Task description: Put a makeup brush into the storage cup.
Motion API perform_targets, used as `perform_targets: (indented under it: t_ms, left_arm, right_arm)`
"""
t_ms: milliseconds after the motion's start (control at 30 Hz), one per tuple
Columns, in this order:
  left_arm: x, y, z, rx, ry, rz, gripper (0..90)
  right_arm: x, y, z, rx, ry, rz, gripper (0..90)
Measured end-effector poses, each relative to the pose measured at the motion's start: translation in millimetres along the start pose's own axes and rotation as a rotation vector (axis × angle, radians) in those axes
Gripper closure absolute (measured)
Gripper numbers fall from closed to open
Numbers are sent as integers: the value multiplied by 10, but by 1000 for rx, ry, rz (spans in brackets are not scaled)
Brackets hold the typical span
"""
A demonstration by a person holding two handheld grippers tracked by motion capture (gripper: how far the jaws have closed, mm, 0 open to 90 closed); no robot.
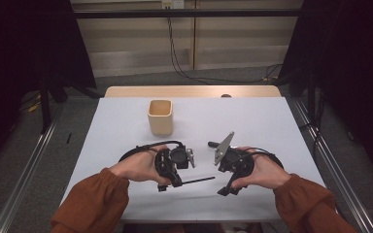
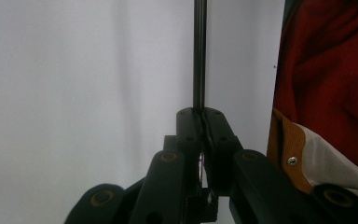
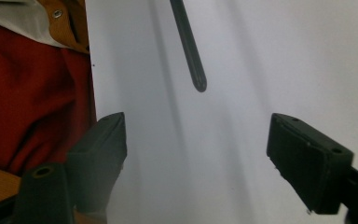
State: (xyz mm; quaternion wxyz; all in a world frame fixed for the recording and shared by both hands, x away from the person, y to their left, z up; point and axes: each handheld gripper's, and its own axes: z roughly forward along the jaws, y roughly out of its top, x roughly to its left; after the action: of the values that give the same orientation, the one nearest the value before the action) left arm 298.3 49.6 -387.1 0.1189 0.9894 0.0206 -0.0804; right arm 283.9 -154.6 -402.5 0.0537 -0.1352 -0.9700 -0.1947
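Left gripper (image 1: 175, 180) clamped on black rod (image 1: 198, 180); right gripper (image 3: 196, 154) jaws apart, empty. Risk: thin rod pivots in pinch during handover.

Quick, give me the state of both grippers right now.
Left gripper: shut on the thin dark rod, which sticks out past the jaw tips.
Right gripper: open, nothing between the jaws; the rod's free end lies just ahead of them.

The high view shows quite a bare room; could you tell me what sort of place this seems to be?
Probably a lab or recording workspace, not a home: a white table stands between dark curtains, floor rails run along both sides, and cables hang from a wall socket. Just a beige cup stands there.
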Motion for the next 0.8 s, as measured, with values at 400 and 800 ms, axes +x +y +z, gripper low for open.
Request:
perform_targets:
  t_ms: [400,800]
  left_arm:
    - [10,30,102,-7,-11,23,861]
    - [18,32,98,-27,3,16,860]
  right_arm:
    - [-23,106,88,29,34,-16,351]
    - [-42,173,100,-32,30,-42,615]
